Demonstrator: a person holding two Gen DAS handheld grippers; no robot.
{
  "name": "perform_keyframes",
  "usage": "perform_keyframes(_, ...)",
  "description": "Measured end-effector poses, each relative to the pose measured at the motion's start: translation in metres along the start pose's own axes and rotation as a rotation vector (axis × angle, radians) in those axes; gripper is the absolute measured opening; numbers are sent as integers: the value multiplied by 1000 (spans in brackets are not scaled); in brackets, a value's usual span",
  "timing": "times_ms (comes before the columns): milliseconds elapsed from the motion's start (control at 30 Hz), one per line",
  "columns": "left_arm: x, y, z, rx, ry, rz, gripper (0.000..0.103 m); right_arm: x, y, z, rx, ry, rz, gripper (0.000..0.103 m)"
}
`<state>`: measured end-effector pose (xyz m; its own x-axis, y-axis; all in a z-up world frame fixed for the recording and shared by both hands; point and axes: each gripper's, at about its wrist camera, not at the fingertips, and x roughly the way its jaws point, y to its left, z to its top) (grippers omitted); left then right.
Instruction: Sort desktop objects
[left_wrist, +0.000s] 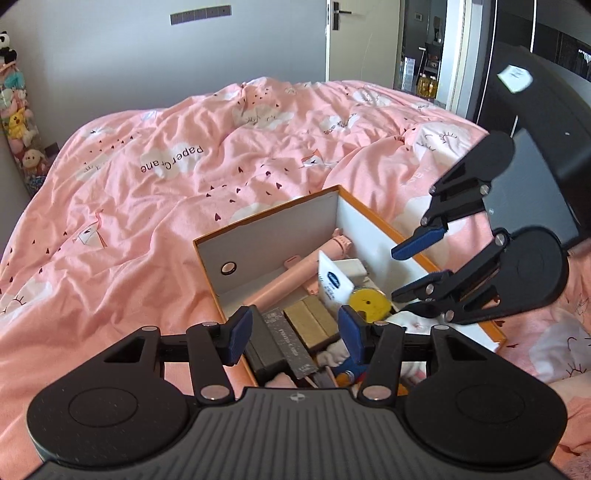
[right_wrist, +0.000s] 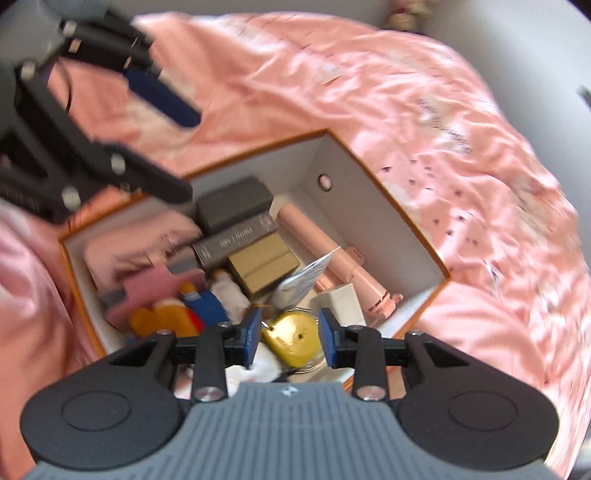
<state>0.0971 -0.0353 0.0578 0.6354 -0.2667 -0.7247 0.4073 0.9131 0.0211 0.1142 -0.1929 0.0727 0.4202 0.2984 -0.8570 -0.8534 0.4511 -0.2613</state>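
An orange-rimmed white box (left_wrist: 280, 236) (right_wrist: 354, 192) sits on the bed, holding several items. Among them are a pink stick (left_wrist: 284, 284) (right_wrist: 314, 232), a gold box (left_wrist: 314, 321) (right_wrist: 262, 266), a grey lettered box (left_wrist: 291, 343) (right_wrist: 236, 236), a white tube (left_wrist: 334, 280) and a yellow disc (left_wrist: 369, 303) (right_wrist: 295, 339). My left gripper (left_wrist: 295, 339) (right_wrist: 173, 144) hovers open over the box's near end, holding nothing. Above the box's right side, my right gripper (right_wrist: 290, 341) (left_wrist: 406, 269) is narrowly open and empty. The disc lies in the box below its jaws.
A rumpled pink duvet (left_wrist: 147, 206) covers the bed all around the box. Plush toys (left_wrist: 18, 118) stand stacked at the far left wall. A white door (left_wrist: 364, 37) and a dark cabinet (left_wrist: 546, 55) lie beyond the bed.
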Motion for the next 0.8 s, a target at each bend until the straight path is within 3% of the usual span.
perform_keyframes(200, -8, -21, -20, -53, -55, 57, 60, -20, 31, -26, 343, -150, -137, 38)
perform_keyframes(333, -5, -31, -35, -76, -31, 74, 60, -28, 56, -47, 553, -244, -242, 44)
perform_keyframes(533, -2, -45, -62, -109, -2, 139, 60, -31, 74, -70, 702, -297, -311, 45)
perform_keyframes(667, 0, -46, -74, -152, 15, 172, 60, -30, 77, -81, 771, -320, -373, 51)
perform_keyframes(800, 0, -40, -79, -205, 7, 182, 60, -23, 82, -91, 812, -340, -365, 55)
